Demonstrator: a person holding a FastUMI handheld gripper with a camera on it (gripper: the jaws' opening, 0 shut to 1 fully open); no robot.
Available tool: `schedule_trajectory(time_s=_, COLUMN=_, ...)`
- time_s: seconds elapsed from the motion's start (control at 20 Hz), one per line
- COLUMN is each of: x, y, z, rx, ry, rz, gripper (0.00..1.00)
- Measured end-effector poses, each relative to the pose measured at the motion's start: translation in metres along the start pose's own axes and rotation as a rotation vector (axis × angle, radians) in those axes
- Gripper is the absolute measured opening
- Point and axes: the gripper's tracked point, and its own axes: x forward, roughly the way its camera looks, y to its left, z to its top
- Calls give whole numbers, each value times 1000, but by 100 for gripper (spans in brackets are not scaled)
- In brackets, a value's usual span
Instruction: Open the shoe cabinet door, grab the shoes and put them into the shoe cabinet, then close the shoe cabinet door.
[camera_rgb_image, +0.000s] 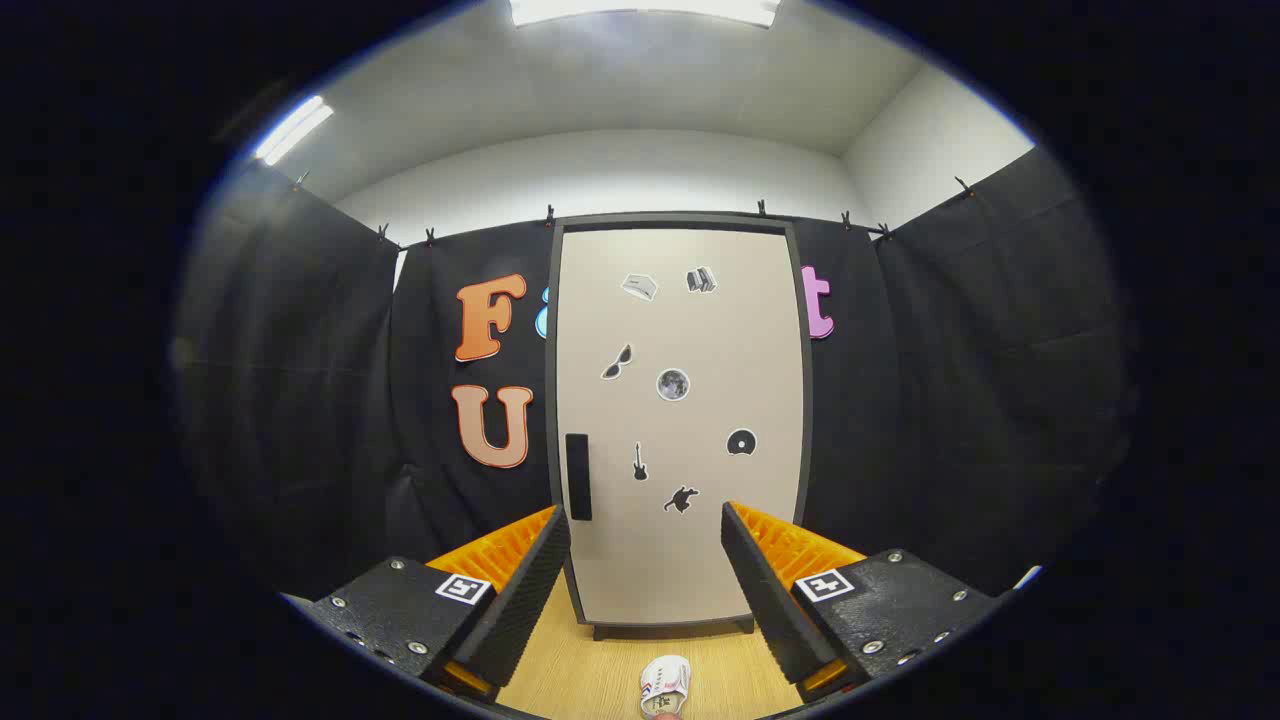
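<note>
The hand-held gripper (645, 575) faces the shoe cabinet door (690, 420) squarely, its fingers spread wide with nothing between them but open air; the door stands shut and upright straight ahead, beyond the fingertips, its long axis vertical; the dark handle (578, 477) sits low on the door's left edge, just above and ahead of the left fingertip, so the first move, as I judge it, means carrying the hand-held gripper forward and a little leftward to hook or pinch that handle, the hinges presumably lying on the opposite, right side; the shoe (665, 686), white with coloured marks, lies on the wooden tabletop (590, 670) close in, below and between the fingers, nearer than the cabinet's foot, toe pointing roughly toward the door; it waits untouched, and the opening step is not yet begun.
</note>
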Motion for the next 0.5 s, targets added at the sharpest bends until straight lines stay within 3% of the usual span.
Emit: schedule_trajectory(time_s=0.5, x=1, y=2, z=-4, rx=6, ry=10, rz=-1, gripper=95)
